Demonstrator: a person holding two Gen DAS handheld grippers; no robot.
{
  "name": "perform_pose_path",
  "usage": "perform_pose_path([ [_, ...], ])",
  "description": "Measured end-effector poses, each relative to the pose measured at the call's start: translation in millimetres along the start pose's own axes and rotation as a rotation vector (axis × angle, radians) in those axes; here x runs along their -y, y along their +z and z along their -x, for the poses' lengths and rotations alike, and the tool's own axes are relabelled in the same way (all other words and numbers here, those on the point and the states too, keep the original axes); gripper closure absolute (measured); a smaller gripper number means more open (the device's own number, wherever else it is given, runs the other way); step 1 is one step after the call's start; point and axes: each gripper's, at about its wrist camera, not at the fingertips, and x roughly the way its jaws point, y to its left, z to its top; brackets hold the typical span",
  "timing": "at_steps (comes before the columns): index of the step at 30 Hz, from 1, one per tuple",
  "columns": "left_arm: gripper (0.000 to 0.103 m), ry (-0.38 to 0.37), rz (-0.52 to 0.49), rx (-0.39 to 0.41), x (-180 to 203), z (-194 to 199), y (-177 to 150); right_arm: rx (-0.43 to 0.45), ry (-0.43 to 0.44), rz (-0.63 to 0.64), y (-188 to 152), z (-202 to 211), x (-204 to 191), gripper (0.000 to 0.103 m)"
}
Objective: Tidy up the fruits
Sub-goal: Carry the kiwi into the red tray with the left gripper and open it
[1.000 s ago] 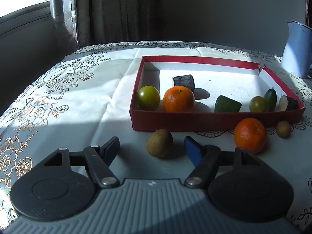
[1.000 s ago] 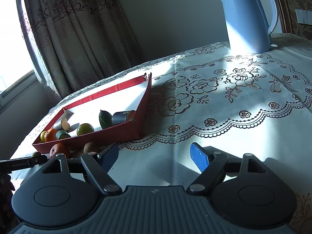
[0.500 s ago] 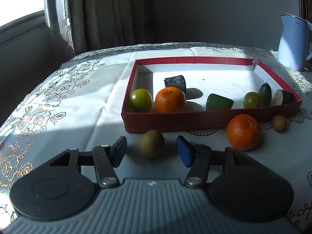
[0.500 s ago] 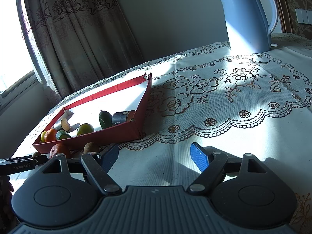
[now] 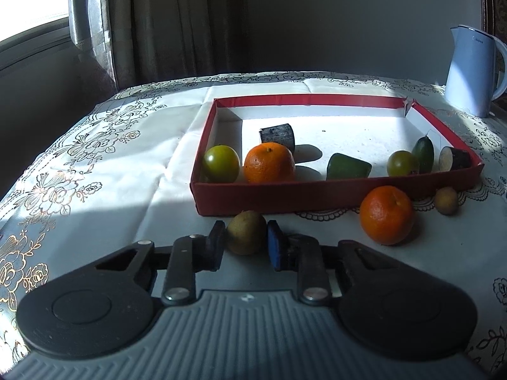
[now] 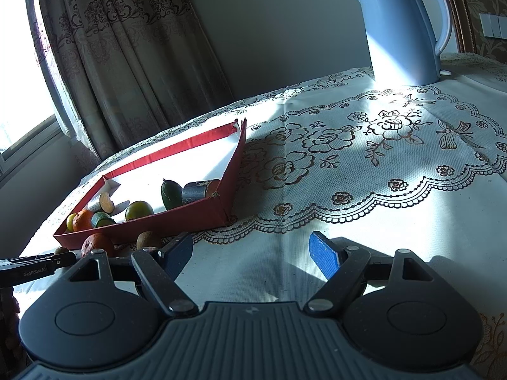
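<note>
Gripping a small brown-green kiwi-like fruit [image 5: 245,236], the left claw [image 5: 244,248] has its dark and blue pads pressed on either flank, the fruit resting on the white gold-flowered tablecloth of the table [image 5: 95,190] just in front of the shallow red cardboard tray [image 5: 317,194]. The side-on hold likely suits lifting the fruit over the low near wall. Already inside the tray lie a round orange [image 5: 269,163], two green-yellow round fruits, dark cut pieces and green ones; a second orange [image 5: 386,215] and a small tan round fruit [image 5: 446,200] wait outside, near the wall. The left claw points gently downward toward the tray. The right claw [image 6: 250,253] stands wide apart over bare cloth, holding nothing, angled down, well away from the pale blue electric kettle [image 6: 402,31].
</note>
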Motion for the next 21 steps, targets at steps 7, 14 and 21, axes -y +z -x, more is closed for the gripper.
perform_pose_path([
  [7,0.078,0.016,-0.012,0.004,2,1,-1,0.000,0.005,-0.005,0,0,0,0.021],
  [14,0.078,0.045,-0.014,0.007,3,2,0,0.000,0.007,-0.008,0,0,0,0.021],
  [21,0.078,0.023,-0.018,0.067,17,20,16,0.000,0.009,-0.009,0,0,0,0.021],
])
